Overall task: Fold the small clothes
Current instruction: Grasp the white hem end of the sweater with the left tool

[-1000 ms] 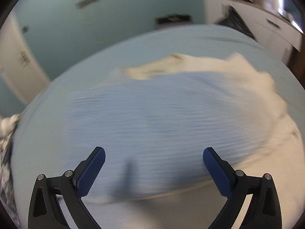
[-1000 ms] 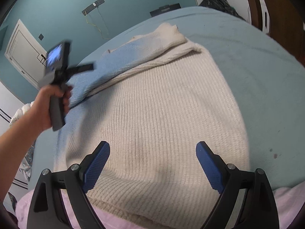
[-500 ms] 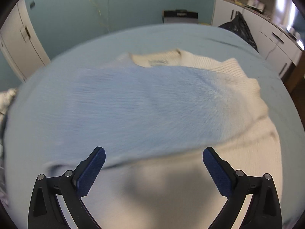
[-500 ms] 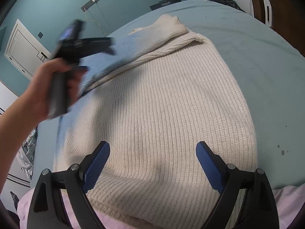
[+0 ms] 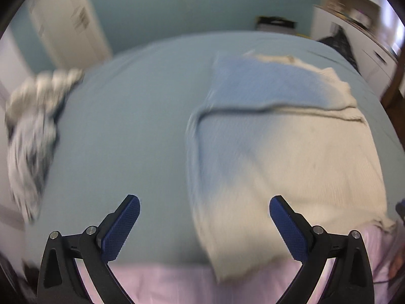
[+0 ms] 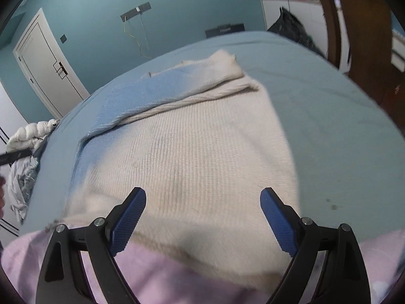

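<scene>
A bedroom in a home: a bed (image 6: 329, 116) with a light blue sheet fills the middle, teal walls (image 6: 177, 5) stand behind it, and a white door (image 6: 43, 65) is at the left. White cupboards (image 5: 364, 58) line the right side, and a heap of clothes (image 6: 22, 167) lies by the bed's left edge.

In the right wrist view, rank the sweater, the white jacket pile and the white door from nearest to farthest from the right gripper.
1. sweater, lying just ahead of the right gripper.
2. white jacket pile, at the bed's left edge.
3. white door, far left wall.
</scene>
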A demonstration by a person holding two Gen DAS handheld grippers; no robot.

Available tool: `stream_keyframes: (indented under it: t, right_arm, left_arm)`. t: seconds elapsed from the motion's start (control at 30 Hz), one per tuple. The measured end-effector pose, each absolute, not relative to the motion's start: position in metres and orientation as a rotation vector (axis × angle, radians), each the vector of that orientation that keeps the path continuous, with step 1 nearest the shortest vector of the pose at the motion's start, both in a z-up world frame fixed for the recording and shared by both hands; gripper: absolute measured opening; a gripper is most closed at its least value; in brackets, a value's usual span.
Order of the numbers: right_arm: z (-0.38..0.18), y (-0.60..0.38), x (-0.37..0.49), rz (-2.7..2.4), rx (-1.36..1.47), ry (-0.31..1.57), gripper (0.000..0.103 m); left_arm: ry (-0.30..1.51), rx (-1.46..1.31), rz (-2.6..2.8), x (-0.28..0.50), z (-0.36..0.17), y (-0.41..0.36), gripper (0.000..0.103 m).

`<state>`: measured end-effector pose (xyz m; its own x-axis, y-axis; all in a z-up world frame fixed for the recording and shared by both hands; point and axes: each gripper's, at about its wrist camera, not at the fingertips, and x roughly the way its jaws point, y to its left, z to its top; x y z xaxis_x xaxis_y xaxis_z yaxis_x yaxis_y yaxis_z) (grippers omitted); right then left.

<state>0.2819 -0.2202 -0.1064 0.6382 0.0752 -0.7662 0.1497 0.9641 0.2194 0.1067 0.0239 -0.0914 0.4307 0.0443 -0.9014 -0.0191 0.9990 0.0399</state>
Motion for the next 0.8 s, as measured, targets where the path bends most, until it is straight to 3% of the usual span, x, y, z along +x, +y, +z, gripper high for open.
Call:
stream_keyframes:
  t: [0.23,0.5,0.63,0.8]
  right_arm:
    - [-0.107,-0.237,0.256,-0.081,0.337,0.885,0.09]
    - [-0.106,-0.254,0.238,-0.11,0.455,0.868,0.09]
    - [-0.108,-0.261,0.232,-0.126,0.487,0.871,0.09]
    - [-0.114,-0.259,0.238,-0.127,0.472,0.879,0.09]
  left_arm:
    - [1.393,-0.464,0.003,0.071,-0.169,0.067,0.103]
    - [1.372,-0.655,-0.024,0.066,-0.187,0.074,0.103]
    - [1.337,-0.9,-0.051,0.064,-0.207,0.093,0.102]
    - [1.406,-0.983,0.014,0.066,-0.24,0.097,0.1]
